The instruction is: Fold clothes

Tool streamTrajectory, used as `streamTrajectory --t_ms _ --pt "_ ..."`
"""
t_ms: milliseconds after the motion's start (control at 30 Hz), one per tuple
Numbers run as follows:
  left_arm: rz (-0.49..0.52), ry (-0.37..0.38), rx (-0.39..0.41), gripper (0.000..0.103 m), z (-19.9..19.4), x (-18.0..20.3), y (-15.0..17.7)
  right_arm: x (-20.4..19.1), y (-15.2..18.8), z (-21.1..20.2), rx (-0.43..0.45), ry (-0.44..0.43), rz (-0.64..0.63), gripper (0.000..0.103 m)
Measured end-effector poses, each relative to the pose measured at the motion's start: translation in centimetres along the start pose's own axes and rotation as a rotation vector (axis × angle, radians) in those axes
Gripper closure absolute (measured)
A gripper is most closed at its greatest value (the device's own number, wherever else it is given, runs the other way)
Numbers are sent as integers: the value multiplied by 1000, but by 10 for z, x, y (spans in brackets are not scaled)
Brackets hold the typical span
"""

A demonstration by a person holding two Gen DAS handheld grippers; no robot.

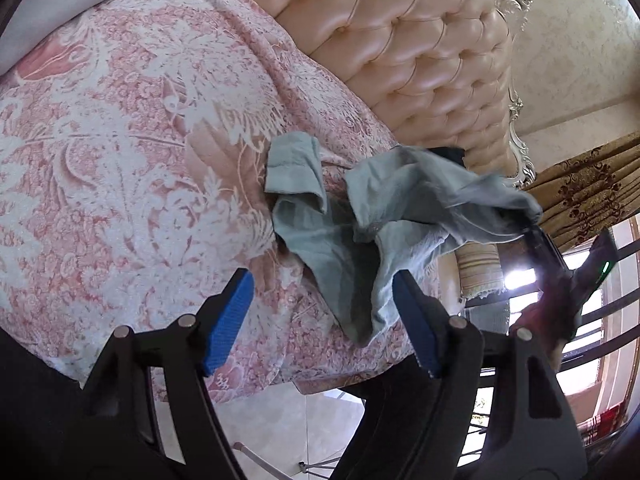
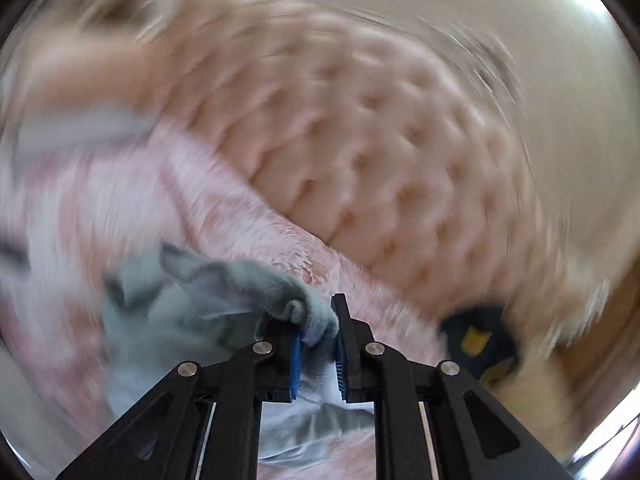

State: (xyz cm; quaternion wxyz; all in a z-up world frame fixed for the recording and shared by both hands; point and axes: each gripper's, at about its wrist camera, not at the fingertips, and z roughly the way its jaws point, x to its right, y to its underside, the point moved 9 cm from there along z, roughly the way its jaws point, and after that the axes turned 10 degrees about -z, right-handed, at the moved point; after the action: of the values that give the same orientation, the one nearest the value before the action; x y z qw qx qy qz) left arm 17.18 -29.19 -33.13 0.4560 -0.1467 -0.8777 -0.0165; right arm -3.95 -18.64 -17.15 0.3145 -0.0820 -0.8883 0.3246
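**On the bedspread, a crumpled garment half lifted**

Across the pink-and-white floral bedspread (image 1: 120,128) lay a soft, grey-blue garment (image 1: 320,236), wrinkled and bunched, one end raised toward the bed's edge. The right gripper (image 2: 318,340) pinched a thick fold of it between blue ridged pads; that view was heavily blurred. The left gripper (image 1: 322,312) hovered with fingers spread wide, gripping nothing, its right pad just beside the cloth. Behind stood a tufted, glossy peach headboard (image 1: 400,40), with brown patterned curtains (image 1: 592,188) beyond.
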Motion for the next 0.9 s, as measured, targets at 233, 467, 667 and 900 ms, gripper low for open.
streamTrajectory --t_ms 233,467,667,900 --pt "65 -7 -37 29 13 24 13 75 90 16 -145 -109 567 90" --pt "254 -64 -52 29 59 61 24 72 130 6 -128 -235 799 90" --pt "323 -134 -94 29 106 74 38 86 134 -9 -82 -268 886 89" --pt "379 -192 -178 99 140 94 57 106 137 -19 -57 -275 934 89"
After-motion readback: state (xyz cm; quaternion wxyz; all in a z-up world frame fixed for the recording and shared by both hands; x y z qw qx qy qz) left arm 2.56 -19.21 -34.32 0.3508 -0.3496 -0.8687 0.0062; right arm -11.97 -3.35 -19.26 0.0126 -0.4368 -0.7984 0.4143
